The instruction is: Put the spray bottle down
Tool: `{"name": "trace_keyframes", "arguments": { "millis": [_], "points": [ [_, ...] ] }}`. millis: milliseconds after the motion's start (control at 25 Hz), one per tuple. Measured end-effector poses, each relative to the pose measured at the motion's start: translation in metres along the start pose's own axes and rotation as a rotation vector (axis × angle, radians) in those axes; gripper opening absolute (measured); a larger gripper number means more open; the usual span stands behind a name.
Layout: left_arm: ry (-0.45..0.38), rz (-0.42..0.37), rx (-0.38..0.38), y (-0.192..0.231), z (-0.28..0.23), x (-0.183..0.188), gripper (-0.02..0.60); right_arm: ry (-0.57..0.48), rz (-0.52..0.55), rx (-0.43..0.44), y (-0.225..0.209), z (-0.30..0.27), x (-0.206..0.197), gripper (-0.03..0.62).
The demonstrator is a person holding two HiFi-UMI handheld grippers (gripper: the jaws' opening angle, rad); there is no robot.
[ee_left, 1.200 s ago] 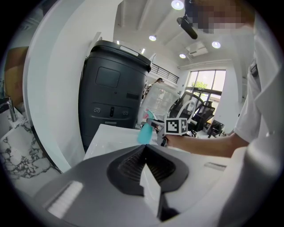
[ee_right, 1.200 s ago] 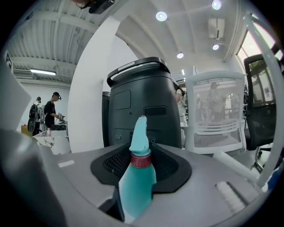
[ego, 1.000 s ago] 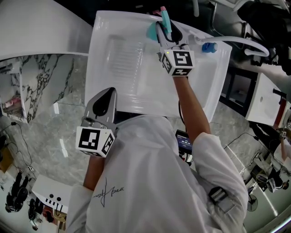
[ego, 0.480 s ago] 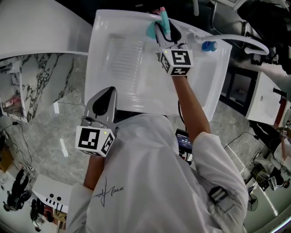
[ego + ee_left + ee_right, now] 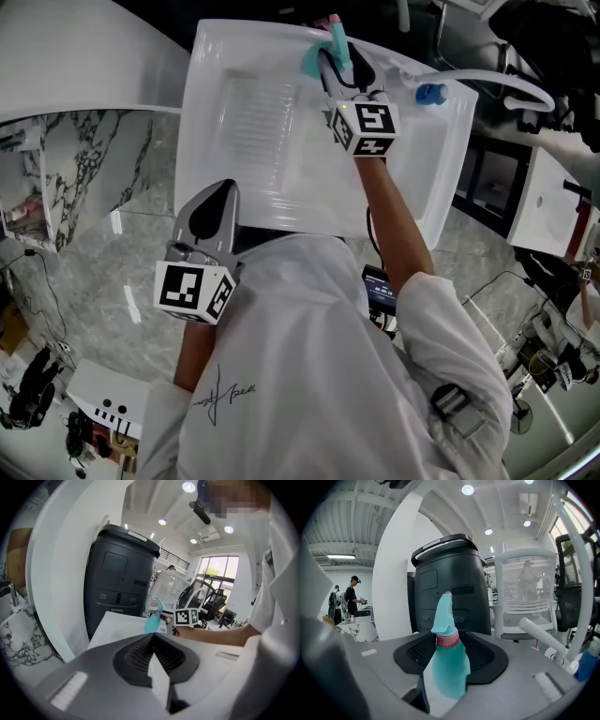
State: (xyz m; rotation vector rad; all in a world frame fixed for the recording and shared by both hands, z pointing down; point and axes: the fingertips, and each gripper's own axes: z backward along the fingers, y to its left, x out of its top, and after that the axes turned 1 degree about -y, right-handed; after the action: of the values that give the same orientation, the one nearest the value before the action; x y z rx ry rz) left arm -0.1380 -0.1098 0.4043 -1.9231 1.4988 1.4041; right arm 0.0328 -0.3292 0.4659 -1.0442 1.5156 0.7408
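A person in a white shirt is seen from above, bent over a white basin (image 5: 244, 169), with a two-jaw gripper held in each hand. To the left of the basin, a grey-veined marble surface (image 5: 103, 272) is seen.

At the basin's near left corner the left gripper (image 5: 219, 187) is held just over the rim, pointed toward the basin's far side. Its jaws are pressed together and nothing is held between them.

At the basin's far rim, right of its ribbed middle, the right gripper (image 5: 330, 56) is stretched out. A teal spray bottle (image 5: 447, 667) with a pink collar is seen upright between its jaws, nozzle upward. The jaws have just been opening; they are spread wide, and a strip of white basin is visible between the bottle and the jaw on its left, so the bottle is not pinched. The bottle's base is hidden by the jaws.

Beyond the basin's far rim a tall dark cabinet (image 5: 445, 573) is seen. Past the basin's far right corner a white hose with a blue end (image 5: 429, 95) is seen.
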Motion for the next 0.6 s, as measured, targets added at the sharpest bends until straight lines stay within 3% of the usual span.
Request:
{"name": "trace_keyframes", "arguments": {
  "millis": [600],
  "points": [
    [-0.010, -0.013, -0.009, -0.0060, 0.0006, 0.0014, 0.054, 0.000, -0.031, -0.007, -0.0008, 0.0097, 0.0021, 0.170]
  ]
}}
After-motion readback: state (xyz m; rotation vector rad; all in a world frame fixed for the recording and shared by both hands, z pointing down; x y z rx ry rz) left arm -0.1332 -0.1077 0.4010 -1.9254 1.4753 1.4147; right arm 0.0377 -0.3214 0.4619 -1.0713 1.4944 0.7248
